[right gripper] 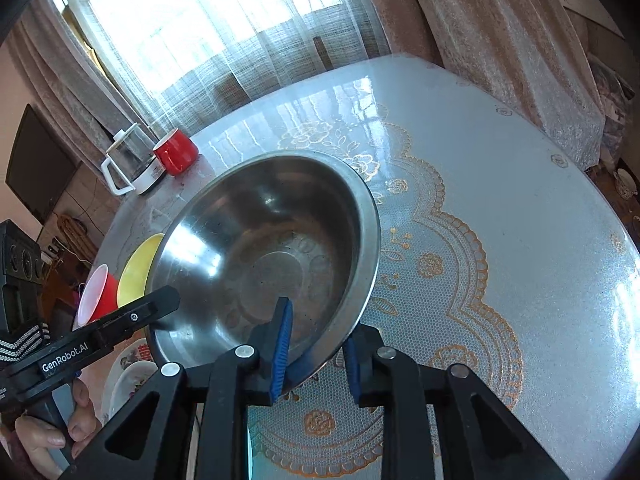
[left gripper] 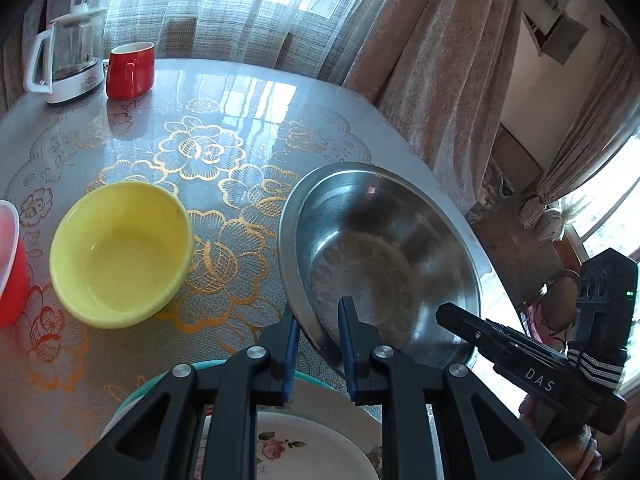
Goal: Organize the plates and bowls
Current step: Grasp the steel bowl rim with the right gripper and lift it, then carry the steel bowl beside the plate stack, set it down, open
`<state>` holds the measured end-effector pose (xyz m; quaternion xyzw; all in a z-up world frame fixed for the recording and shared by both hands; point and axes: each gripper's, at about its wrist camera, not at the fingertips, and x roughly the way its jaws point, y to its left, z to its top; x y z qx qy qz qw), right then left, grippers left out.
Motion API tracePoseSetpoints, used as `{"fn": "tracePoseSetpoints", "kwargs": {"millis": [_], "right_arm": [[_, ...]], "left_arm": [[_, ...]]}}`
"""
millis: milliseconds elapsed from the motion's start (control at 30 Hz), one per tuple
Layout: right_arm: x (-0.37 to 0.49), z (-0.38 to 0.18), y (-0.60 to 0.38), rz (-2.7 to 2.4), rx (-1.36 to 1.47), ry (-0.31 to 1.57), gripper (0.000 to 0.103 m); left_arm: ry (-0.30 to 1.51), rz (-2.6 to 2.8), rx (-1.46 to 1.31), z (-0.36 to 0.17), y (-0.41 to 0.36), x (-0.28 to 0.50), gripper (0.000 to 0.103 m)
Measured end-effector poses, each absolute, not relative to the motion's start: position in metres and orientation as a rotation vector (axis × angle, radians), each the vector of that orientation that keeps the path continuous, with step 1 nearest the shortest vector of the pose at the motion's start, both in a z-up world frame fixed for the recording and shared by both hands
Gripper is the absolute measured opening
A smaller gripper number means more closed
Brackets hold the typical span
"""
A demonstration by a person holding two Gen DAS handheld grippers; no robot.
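A: Left wrist view: what is seen at the left gripper [left gripper: 318, 346]?

B: Its blue-padded fingers are clamped narrowly on the near rim of a large round stainless-steel bowl [left gripper: 384, 256], one pad outside the wall, one inside. The bowl is tilted and is held above the round glossy table with a gold floral lace cover [left gripper: 208, 152].

A: And from the right wrist view?

B: The right gripper [right gripper: 316, 350] is likewise closed on the rim of the same steel bowl [right gripper: 260, 256], at another point of its edge. The left gripper's black body [right gripper: 120, 320] is seen at the bowl's other side, with a hand [right gripper: 60, 420] around its handle.

A: What lies around it?

B: A round yellow bowl [left gripper: 120, 252] is set on the table beside the steel one, and a red cup with a white inside [right gripper: 98, 294] stands next to it. A white flower-printed plate [left gripper: 304, 448] lies below the left gripper. At the far edge a red mug [left gripper: 130, 70] stands beside a glass kettle with a white base and handle [left gripper: 68, 56].
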<state>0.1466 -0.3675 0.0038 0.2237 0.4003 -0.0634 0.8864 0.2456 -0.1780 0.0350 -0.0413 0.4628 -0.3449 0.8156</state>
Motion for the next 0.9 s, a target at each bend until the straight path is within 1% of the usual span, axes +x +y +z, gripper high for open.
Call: {"fn": "tracePoseSetpoints", "kwargs": {"millis": [200,500,667,900], "right_arm": [[0.141,0.023,-0.338,-0.056,0.436,0.799,0.024],[0.147,0.04,-0.261,0.129,0.368,0.797,0.024],[0.151,0.04,-0.206,0.247,0.318,0.821,0.024],[0.149,0.023,-0.13,0.394,0.232,0.888,0.024]], "left_arm": [[0.917,-0.698,-0.124,0.058,-0.133,0.227,0.02],[0.842,-0.58,-0.214,0.074,-0.025,0.191,0.02],[0.822,-0.495,-0.256,0.071,0.035,0.163,0.021],[0.837,-0.384,-0.304,0.044,0.106,0.122,0.023]]}}
